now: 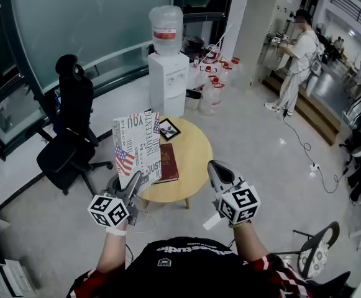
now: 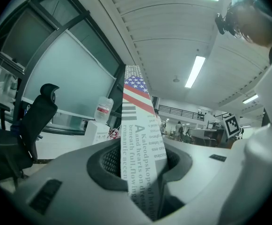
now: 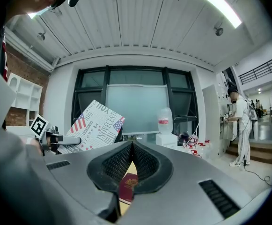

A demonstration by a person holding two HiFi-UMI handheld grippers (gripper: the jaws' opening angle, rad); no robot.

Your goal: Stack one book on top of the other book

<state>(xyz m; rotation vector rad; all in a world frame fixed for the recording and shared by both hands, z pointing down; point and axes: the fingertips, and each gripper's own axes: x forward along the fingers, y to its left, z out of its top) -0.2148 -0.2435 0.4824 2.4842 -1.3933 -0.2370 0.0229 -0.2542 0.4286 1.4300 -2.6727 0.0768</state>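
Observation:
My left gripper [image 1: 132,182] is shut on the lower edge of a white book [image 1: 137,148] printed with words and flags. It holds the book upright over the near left side of the round wooden table [image 1: 196,157]. In the left gripper view the book [image 2: 138,139] stands edge-on between the pads of that gripper [image 2: 138,161]. A dark red book [image 1: 168,164] lies flat on the table just right of the held one. My right gripper [image 1: 216,168] hangs shut and empty at the table's near right edge. In the right gripper view the red book [image 3: 128,186] shows below the closed tips [image 3: 133,145].
A small black picture frame [image 1: 168,129] lies on the table behind the red book. A black office chair [image 1: 68,135] stands to the left, and a water dispenser [image 1: 168,73] with spare bottles [image 1: 211,89] behind. A person [image 1: 295,61] stands far right.

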